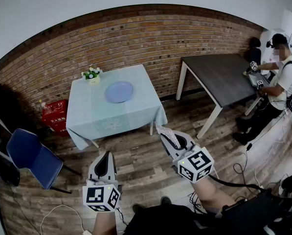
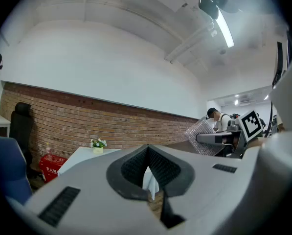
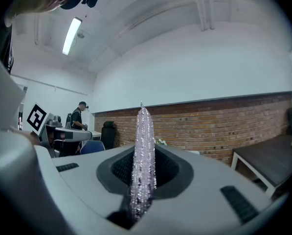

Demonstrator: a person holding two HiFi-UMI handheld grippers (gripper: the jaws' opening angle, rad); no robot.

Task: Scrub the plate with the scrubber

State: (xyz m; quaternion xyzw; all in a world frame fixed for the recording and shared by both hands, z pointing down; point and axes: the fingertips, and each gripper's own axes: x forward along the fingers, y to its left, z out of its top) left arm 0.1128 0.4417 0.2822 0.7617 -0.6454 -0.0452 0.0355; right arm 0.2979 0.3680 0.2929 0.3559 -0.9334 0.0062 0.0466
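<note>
- Stands well back from the table [image 1: 94,112], with both grippers level above the wooden floor [image 1: 141,173].
- Grips the scrubber [image 3: 143,146] edge-on in the right gripper [image 3: 142,166], jaws clenched on it, glittery tip poking out past them.
- Holds the left gripper [image 2: 147,155] clenched tight, with nothing between the jaws.
- Faces the blue plate [image 1: 119,91], lying near the middle of the pale blue cloth, well apart from both grippers and near the flowers [image 1: 92,74].

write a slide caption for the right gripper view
Right gripper shut on a sparkly silver scrubber, facing a brick wall
</note>
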